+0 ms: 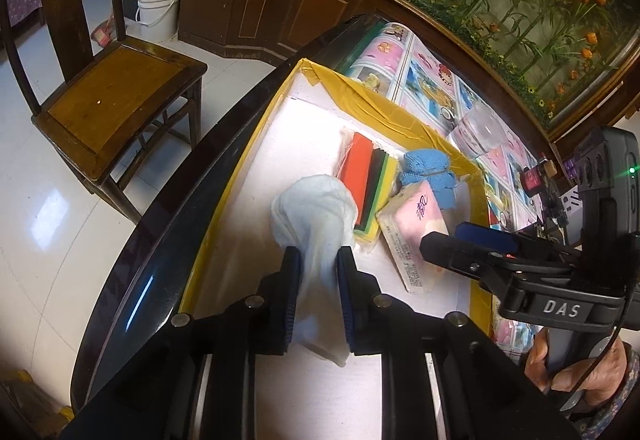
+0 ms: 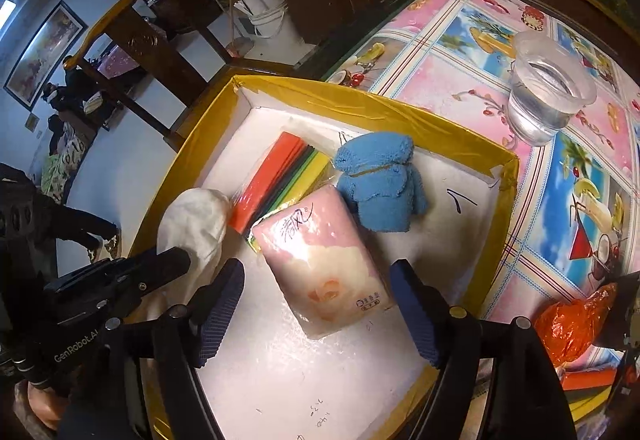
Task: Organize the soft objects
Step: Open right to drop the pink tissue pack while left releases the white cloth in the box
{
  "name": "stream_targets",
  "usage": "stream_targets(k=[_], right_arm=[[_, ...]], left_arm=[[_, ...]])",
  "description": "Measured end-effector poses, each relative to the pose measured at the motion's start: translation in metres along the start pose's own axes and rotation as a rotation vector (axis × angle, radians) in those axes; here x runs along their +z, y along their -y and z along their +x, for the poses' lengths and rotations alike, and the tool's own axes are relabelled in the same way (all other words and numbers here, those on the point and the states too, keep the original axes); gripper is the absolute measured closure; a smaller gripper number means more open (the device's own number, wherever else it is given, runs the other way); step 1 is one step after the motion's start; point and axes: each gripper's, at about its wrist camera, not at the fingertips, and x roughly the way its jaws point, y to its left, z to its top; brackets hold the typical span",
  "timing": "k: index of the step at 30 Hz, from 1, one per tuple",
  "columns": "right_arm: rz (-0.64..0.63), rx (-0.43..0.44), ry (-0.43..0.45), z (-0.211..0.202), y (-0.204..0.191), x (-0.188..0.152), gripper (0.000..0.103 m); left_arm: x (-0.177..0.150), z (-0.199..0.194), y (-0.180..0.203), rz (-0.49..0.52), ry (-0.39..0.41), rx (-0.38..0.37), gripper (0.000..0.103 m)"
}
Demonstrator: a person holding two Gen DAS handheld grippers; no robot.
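The table, covered with a fruit-print cloth, carries a shallow white tray with yellow-taped walls, set at the table's left edge. The tray holds four soft items. The tissue pack lies flat near the tray's middle. The sponge pack, striped red, black, green and yellow, lies beyond it toward the far left corner, touching the tissue pack's far end. The blue cloth, bundled, sits by the far wall, just beside both packs. The white cloth is at the tray's left wall, touching the sponge pack; its free end bulges forward and its near end is pinched between the pads of the left gripper, whose jaws stand narrow on the fabric. The right gripper hangs over the near end of the tissue pack with jaws wide apart, one finger on each side; whether the fingers touch the pack cannot be told. A clear cup of water stands on the table beyond the tray's far wall. Only the left view shows a chair seat on the floor left of the table. Only the right view shows an orange bag at the table's near right edge.
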Motion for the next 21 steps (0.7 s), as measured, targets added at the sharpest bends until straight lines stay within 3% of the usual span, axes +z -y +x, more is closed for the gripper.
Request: stream_targets(k=[4, 7, 10, 12, 15, 18, 21], right_arm=[[-0.027, -0.001, 0.09, -0.026, 0.0, -0.006, 0.021], [-0.03, 0.025, 0.104, -0.043, 0.002, -0.009, 0.018], [-0.043, -0.053, 0.136, -0.062, 0.001, -0.017, 0.018], [-0.031, -0.028, 0.182, -0.08, 0.005, -0.024, 0.018], [-0.008, -0.026, 0.237, -0.104, 0.013, -0.033, 0.018], [0.0, -0.094, 0.28, -0.129, 0.022, -0.046, 0.018], [0.035, -0.09, 0.291, -0.151, 0.045, -0.06, 0.018]], left_arm=[[-0.004, -0.011, 0.001, -0.011, 0.035, 0.009, 0.07], [-0.009, -0.02, 0.0, -0.028, 0.054, -0.002, 0.07], [-0.014, -0.03, 0.004, -0.038, 0.07, -0.019, 0.07], [-0.018, -0.035, 0.009, -0.034, 0.077, -0.031, 0.07], [-0.025, -0.041, 0.022, -0.015, 0.087, -0.038, 0.07], [-0.034, -0.046, 0.04, 0.024, 0.091, -0.045, 0.07], [-0.045, -0.049, 0.057, 0.057, 0.09, -0.057, 0.063]])
